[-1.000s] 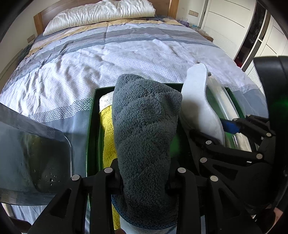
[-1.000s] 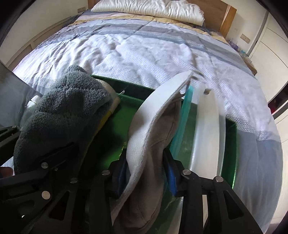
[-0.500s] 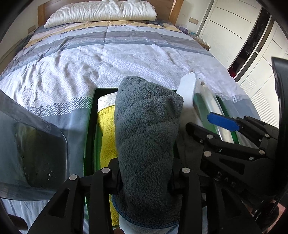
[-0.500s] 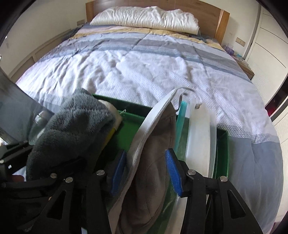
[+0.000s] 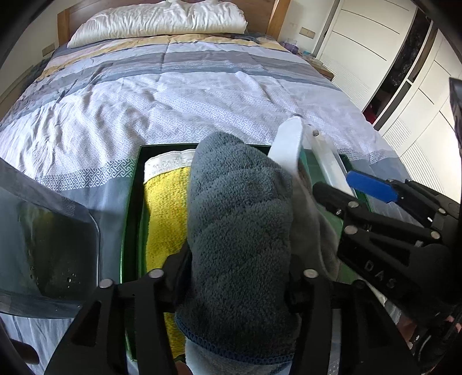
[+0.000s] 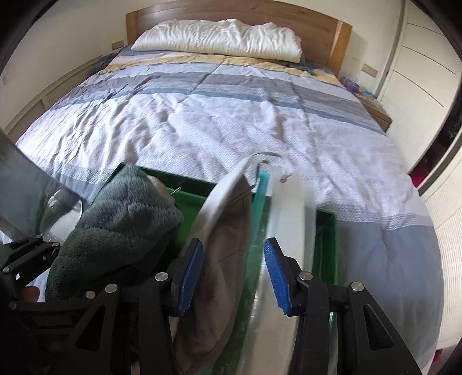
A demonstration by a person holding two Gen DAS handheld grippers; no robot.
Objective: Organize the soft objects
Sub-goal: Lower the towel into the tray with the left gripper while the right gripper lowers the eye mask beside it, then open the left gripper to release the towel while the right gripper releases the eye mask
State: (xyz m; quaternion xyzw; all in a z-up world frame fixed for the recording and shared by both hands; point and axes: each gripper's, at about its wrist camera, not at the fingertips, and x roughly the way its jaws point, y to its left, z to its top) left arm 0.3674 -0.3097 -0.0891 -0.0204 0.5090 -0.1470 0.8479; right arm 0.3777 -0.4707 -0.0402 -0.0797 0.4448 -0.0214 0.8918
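My left gripper (image 5: 239,265) is shut on a rolled grey fluffy towel (image 5: 239,219) and holds it upright over a green box (image 5: 131,219) on the bed. A yellow towel (image 5: 166,213) lies in the box on the left. My right gripper (image 6: 232,271) is open, its blue pads (image 6: 275,277) either side of a beige cloth with a white edge (image 6: 222,259) that stands in the box. The grey towel (image 6: 115,233) and the box (image 6: 326,251) also show in the right wrist view. The right gripper (image 5: 366,184) shows in the left wrist view.
The box sits at the foot of a bed with a striped quilt (image 5: 187,95) and a white pillow (image 5: 161,23). A clear lid (image 5: 49,245) lies left of the box. A translucent white panel (image 6: 286,230) stands in the box's right side. White wardrobes (image 5: 375,43) are on the right.
My right gripper has opened and let go of the beige cloth, then drawn back. My left gripper has stayed shut on the grey towel and lifted slightly.
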